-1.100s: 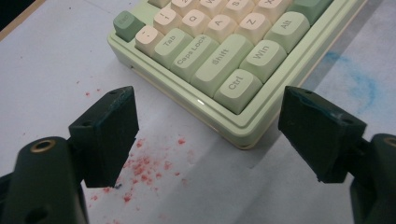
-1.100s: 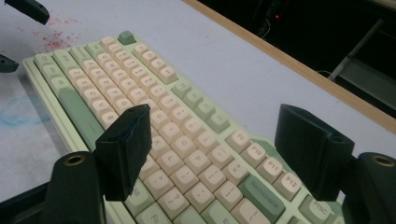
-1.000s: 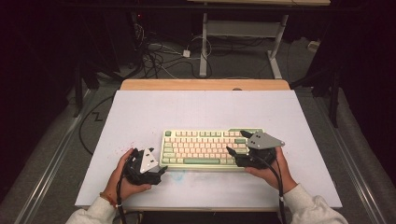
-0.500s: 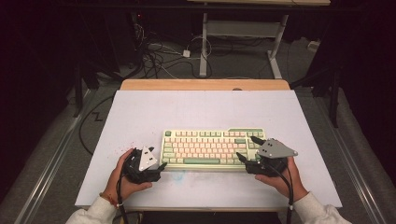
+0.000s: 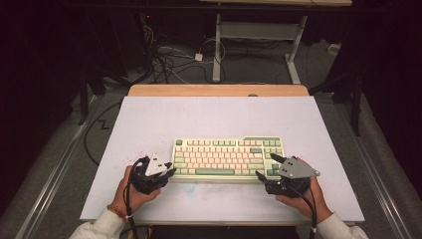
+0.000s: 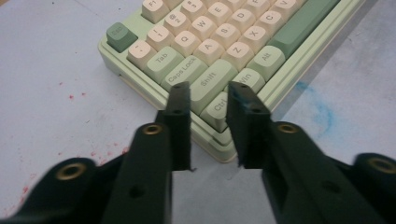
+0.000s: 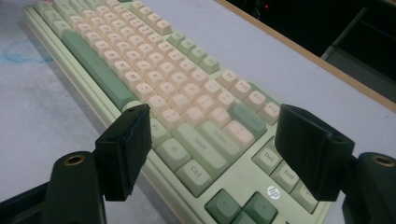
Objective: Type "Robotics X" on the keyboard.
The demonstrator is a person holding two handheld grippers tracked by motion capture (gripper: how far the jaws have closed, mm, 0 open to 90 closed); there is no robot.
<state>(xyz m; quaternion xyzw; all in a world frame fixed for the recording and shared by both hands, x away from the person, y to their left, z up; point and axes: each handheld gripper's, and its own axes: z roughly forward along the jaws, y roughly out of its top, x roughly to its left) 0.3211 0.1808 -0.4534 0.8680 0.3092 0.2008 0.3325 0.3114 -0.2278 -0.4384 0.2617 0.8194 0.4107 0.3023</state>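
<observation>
Keyboard (image 5: pixel 228 158) lies flat on the white counter (image 5: pixel 219 119), near its front edge. Cables (image 5: pixel 164 62) on the floor behind. Left gripper (image 6: pixel 208 100) at the keyboard's near left corner, fingers just been closing, now narrow, over the Ctrl corner, gripping nothing. Right gripper (image 7: pixel 212 144) at the right end, fingers wide, astride the corner keys, not pressing.

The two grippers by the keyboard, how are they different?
The left gripper has its jaws close together, having just been closing at the keyboard's Ctrl corner; the right gripper is wide open over the arrow-key end. Both have black jaws and hold nothing.
</observation>
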